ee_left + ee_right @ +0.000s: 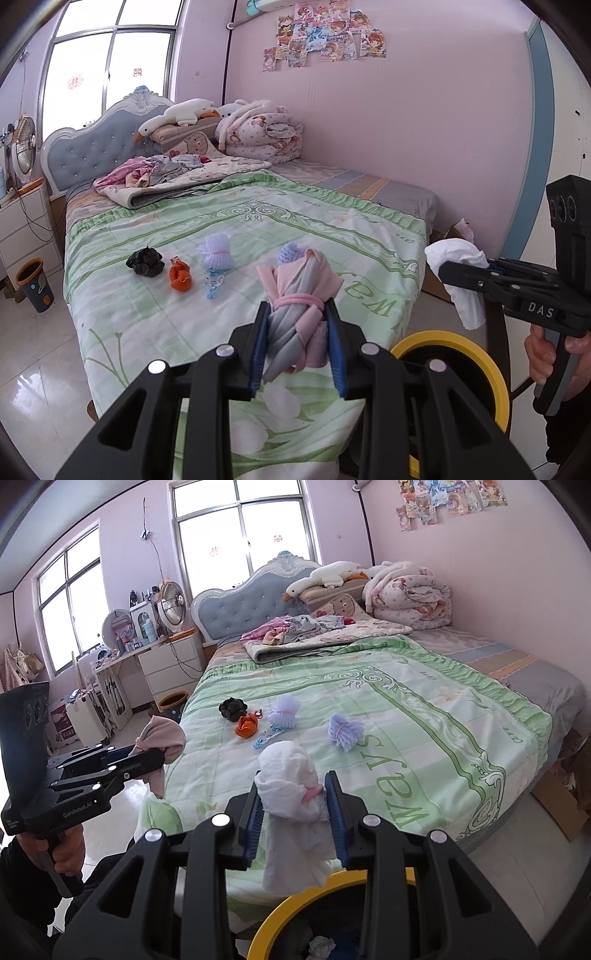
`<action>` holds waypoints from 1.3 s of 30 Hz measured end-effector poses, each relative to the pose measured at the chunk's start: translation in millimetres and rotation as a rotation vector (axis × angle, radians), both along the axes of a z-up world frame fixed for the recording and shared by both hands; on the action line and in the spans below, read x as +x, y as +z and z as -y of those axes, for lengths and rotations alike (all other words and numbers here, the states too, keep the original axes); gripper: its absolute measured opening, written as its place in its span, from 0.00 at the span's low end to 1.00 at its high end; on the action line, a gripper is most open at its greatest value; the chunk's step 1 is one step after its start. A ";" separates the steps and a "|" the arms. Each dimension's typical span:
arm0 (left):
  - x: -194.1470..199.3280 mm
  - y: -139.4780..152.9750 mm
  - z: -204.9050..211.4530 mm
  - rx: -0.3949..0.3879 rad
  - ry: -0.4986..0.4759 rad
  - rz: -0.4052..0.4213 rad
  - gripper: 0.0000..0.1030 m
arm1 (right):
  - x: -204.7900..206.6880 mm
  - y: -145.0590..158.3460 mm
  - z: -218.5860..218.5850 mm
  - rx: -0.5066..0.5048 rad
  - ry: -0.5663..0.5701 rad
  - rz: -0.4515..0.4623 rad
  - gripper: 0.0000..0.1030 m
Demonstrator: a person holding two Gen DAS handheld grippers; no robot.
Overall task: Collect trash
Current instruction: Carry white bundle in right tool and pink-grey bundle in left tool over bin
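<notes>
My left gripper (297, 314) is shut on a pink and grey cloth bundle (295, 295) tied with a pink band, held over the foot of the bed. My right gripper (295, 786) is shut on a white cloth bundle (291, 797) above the yellow-rimmed bin (280, 908). The bin also shows in the left wrist view (476, 354). On the green bedspread (406, 709) lie a black crumpled bag (232, 708), an orange wrapper (245, 726), a blue wrapper (266, 736) and two lilac foam nets (282, 716) (345, 732).
A folded quilt (410, 598), a goose plush (325, 576) and clothes (291, 626) lie at the bed's head. A small bin (33, 284) stands by the white drawers (173, 664). A fan (171, 603) stands on them. Cardboard (561, 805) lies on the floor at the right.
</notes>
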State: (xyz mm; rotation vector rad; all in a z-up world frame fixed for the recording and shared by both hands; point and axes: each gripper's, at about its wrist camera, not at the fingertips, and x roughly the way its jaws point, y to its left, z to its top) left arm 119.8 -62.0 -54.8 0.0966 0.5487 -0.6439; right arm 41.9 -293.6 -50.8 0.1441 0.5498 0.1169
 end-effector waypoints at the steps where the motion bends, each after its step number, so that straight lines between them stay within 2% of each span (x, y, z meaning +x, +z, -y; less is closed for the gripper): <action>1: -2.3 -0.4 3.4 0.001 -0.011 0.001 0.26 | -2.1 0.0 2.2 0.001 -0.005 0.001 0.30; 13: -16.1 -13.4 41.2 0.013 -0.117 -0.043 0.26 | -33.2 -5.8 37.7 0.027 -0.081 0.000 0.30; 23: -25.6 -29.4 65.9 0.063 -0.185 -0.078 0.26 | -49.5 -26.0 59.5 0.076 -0.116 -0.041 0.30; 39: -41.7 -57.6 101.3 0.115 -0.286 -0.159 0.26 | -70.7 -56.9 76.3 0.091 -0.128 -0.129 0.30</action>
